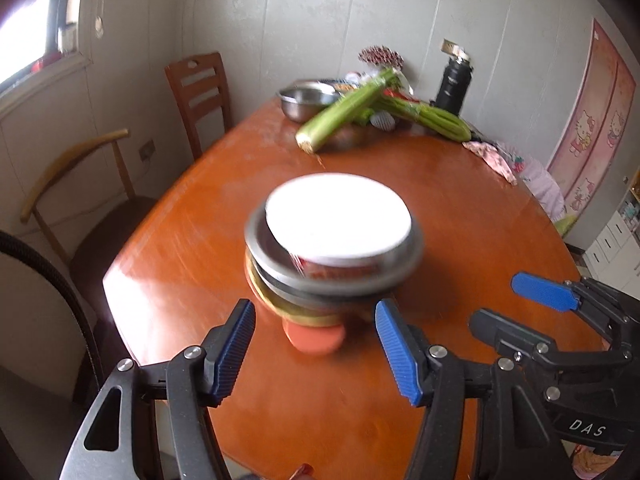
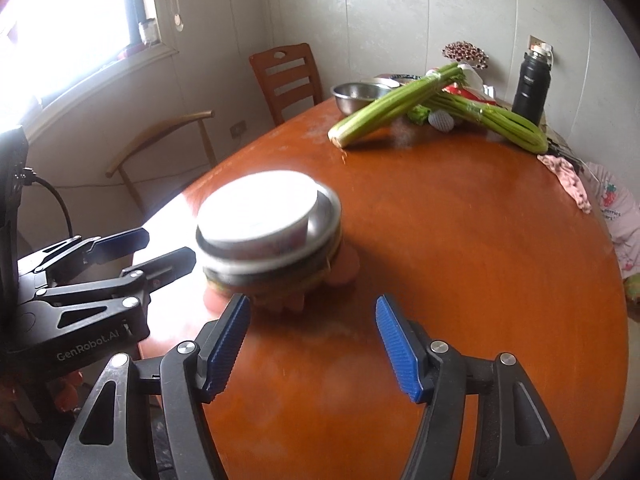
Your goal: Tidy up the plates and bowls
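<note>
A stack of bowls and plates (image 1: 334,240) stands on the brown wooden table (image 1: 460,220), blurred. A white bowl (image 1: 338,216) tops it, sitting in a grey metal dish (image 1: 264,252). Below are darker and yellow pieces, with an orange one (image 1: 314,338) at the bottom. My left gripper (image 1: 315,312) is open just short of the stack's near side, with nothing between its fingers. My right gripper (image 1: 516,308) is open to the right of it. In the right wrist view the stack (image 2: 268,236) lies ahead to the left, my right gripper (image 2: 312,304) is open and empty, and my left gripper (image 2: 160,250) is open at the stack's left.
At the table's far end lie celery stalks (image 1: 348,114), a steel bowl (image 1: 306,100), a black flask (image 1: 454,84) and a pink cloth (image 1: 492,156). Two chairs (image 1: 200,92) stand along the left side, under a window. The table's near left edge is close to the stack.
</note>
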The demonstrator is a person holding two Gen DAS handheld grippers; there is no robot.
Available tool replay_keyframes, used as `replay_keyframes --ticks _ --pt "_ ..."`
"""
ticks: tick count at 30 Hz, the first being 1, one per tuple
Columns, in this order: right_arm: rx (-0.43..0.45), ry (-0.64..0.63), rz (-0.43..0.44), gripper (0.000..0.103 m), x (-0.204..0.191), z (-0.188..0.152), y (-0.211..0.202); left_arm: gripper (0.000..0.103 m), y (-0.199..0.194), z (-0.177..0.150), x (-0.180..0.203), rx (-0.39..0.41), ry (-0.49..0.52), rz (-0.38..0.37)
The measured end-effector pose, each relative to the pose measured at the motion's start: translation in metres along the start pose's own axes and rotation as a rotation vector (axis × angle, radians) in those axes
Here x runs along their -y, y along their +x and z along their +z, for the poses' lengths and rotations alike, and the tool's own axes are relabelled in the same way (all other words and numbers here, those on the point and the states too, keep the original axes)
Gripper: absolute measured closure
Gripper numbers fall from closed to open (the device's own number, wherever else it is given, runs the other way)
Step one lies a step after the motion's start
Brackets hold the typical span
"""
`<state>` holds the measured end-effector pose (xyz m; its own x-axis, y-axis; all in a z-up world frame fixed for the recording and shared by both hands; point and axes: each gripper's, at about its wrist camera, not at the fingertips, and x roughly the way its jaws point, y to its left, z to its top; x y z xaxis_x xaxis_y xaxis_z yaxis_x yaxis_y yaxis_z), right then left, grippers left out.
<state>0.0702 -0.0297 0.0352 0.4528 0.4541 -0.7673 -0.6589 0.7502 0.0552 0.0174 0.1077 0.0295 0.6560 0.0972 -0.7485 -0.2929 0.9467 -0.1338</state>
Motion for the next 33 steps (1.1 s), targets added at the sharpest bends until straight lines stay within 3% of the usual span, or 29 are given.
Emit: replay_keyframes --ticks 6,13,33 --pt "0.056 0.004 -0.044 0.036 0.004 -0.034 -0.013 0.041 0.005 -0.026 0.008 -0.026 0.006 0.003" --pt "0.05 0.026 -0.046 0.035 0.007 -0.054 -0.012 0.041 0.005 -0.042 0.008 -0.036 0.009 0.025" --pt "0.04 0.009 -0.027 0.035 -0.009 -0.071 -0.004 0.041 0.005 -0.061 0.004 -0.038 0.005 0.042"
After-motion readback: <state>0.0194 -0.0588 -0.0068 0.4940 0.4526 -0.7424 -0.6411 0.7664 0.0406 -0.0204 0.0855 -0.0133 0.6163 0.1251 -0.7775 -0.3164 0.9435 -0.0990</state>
